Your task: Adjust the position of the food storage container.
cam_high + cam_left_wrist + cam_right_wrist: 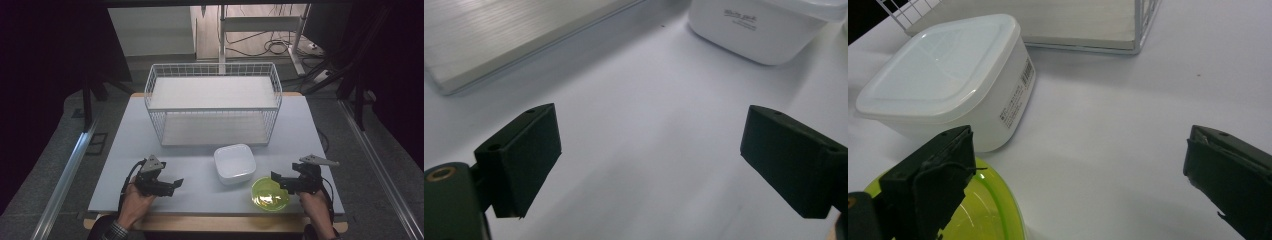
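A white lidded plastic container [234, 162] sits on the table in front of the wire rack. A translucent green bowl [270, 194] lies just right of it near the front edge. My left gripper [175, 184] rests low at the front left, open, with bare tabletop between its jaws [651, 165]; the white container [769, 25] is ahead to its right. My right gripper [276, 180] is open beside the bowl, its left jaw over the green bowl's rim [993, 200]. The container [948, 80] stands beyond that jaw in the right gripper view.
A two-shelf white wire rack [214, 102] stands at the back middle of the white table [200, 175]. Its lower shelf edge [514, 45] lies ahead of my left gripper. A person's hands hold both grippers at the front edge.
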The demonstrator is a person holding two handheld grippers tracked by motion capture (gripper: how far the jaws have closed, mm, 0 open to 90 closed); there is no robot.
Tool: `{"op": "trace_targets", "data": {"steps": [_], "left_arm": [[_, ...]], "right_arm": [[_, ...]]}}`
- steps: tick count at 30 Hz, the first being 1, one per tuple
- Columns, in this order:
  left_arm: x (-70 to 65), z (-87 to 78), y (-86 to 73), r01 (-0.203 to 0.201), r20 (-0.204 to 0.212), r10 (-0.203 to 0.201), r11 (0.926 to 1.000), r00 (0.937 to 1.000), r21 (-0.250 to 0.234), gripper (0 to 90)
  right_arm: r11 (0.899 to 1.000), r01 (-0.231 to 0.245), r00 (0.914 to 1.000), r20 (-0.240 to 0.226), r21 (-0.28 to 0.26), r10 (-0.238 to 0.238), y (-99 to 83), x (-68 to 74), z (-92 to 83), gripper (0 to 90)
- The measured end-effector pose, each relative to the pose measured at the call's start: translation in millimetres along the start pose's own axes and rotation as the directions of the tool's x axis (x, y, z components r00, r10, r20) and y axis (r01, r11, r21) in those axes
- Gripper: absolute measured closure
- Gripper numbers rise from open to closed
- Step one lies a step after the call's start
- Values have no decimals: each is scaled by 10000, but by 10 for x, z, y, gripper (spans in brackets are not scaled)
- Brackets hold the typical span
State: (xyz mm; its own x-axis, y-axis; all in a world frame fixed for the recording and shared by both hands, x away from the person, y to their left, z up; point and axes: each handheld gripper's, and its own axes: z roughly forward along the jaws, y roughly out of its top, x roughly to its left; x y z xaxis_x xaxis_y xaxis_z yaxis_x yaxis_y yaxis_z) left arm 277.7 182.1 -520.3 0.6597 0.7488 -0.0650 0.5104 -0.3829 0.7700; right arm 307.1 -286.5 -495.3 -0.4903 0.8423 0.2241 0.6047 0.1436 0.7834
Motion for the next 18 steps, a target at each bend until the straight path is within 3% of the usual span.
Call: {"op": "trace_targets", "data": {"steps": [4, 8, 18], "left_arm": [[-14, 35, -19, -100, 55, 99, 9997, 9999, 229, 79], [11, 28, -25, -51, 44, 51, 10000, 10000, 59, 76], [13, 61, -38, -409, -177, 410, 9992, 9990, 24, 59]], "right_arm": [[9999, -119, 9993, 353, 78, 116, 1, 15, 18, 0], [9995, -325, 9991, 260, 59, 324, 10, 14, 19, 0], [9993, 36, 9994, 341, 383, -49, 30, 26, -41, 0]]}}
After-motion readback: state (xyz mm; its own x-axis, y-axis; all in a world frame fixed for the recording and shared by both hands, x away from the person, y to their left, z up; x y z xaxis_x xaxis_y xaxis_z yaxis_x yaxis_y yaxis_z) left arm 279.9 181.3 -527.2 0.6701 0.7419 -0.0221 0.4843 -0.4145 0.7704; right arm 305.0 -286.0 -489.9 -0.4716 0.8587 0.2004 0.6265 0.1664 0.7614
